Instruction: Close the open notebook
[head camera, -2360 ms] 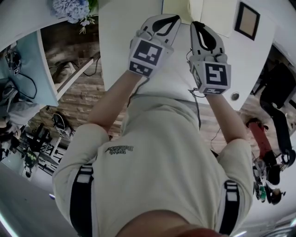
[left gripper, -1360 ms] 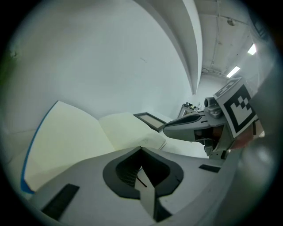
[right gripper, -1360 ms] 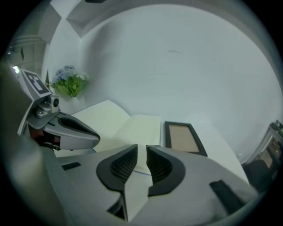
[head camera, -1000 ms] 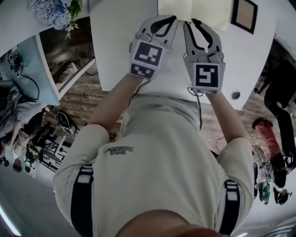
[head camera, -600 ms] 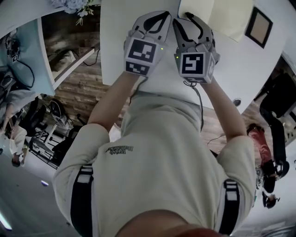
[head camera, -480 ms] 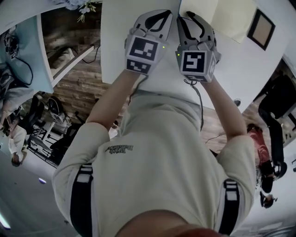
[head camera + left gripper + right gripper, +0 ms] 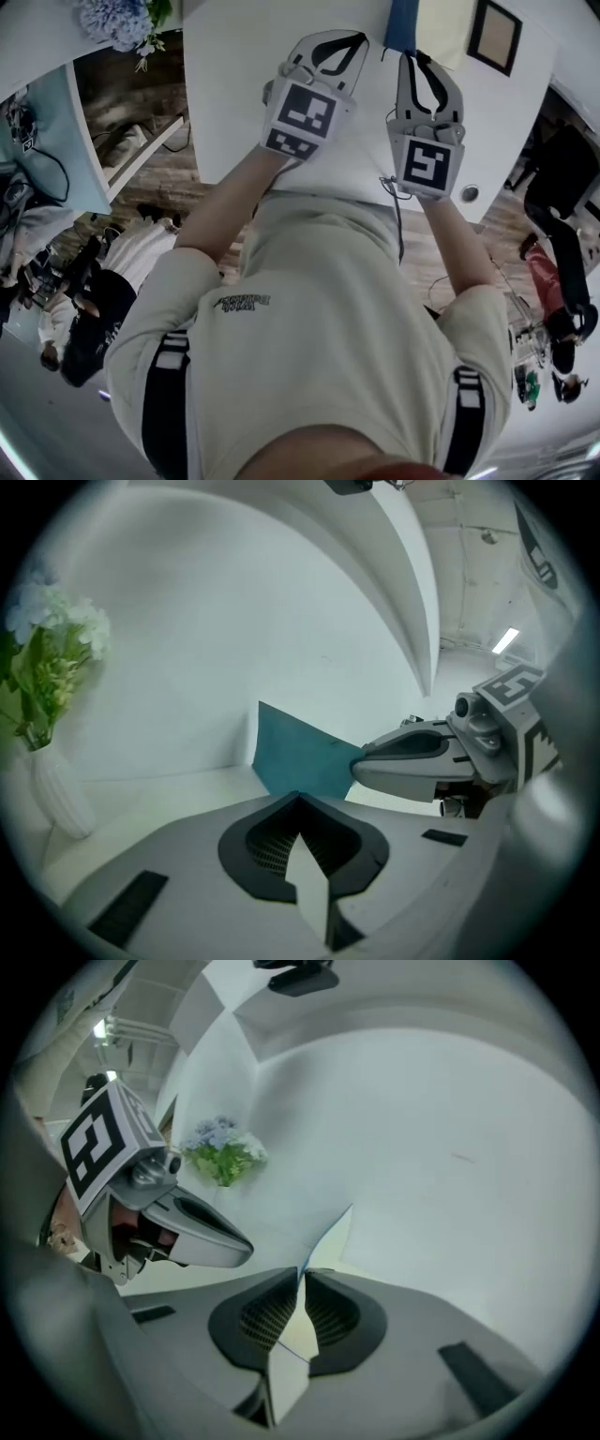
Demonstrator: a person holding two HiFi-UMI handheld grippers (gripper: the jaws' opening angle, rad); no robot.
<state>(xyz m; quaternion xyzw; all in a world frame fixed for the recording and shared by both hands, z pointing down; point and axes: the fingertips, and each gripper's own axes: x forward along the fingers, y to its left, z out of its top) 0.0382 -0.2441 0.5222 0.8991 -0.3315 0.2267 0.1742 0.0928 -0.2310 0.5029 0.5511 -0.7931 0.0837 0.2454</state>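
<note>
Notebook (image 7: pixel 441 23) closure at its midpoint, with the blue cover (image 7: pixel 401 23) standing up off the white counter (image 7: pixel 244 84). The book lies at the far edge of the counter, ahead of the person's right hand, with its cream pages open to the right of the raised cover. A dark picture frame (image 7: pixel 494 36) lies further right, apart from the book.

Right tongs (image 7: pixel 412 56): in the right gripper view the cover (image 7: pixel 333 1237) appears edge-on as a thin blue-edged sheet. It runs down between the two pads, which are closing on it and already pinch it at the tips. This hand therefore carries the cover.

Left tongs (image 7: pixel 359 37): closed, tips together, with nothing between them. They hover over bare counter to the left of the book. In the left gripper view the cover (image 7: pixel 300 757) stands as a teal panel rising steeply off the counter, and the right tongs (image 7: pixel 441 757) reach in at its right side.

Done, as judged from how things lie: the cover has been caught and stands roughly upright.

Left to do: the cover must swing over onto the cream pages and lie flat, and the right tongs must then let go. The left tongs could press or steady the book, though they touch nothing now.

Flowers (image 7: pixel 120 17) in a white vase (image 7: pixel 56 794) stand well apart to the left and play no part.
</note>
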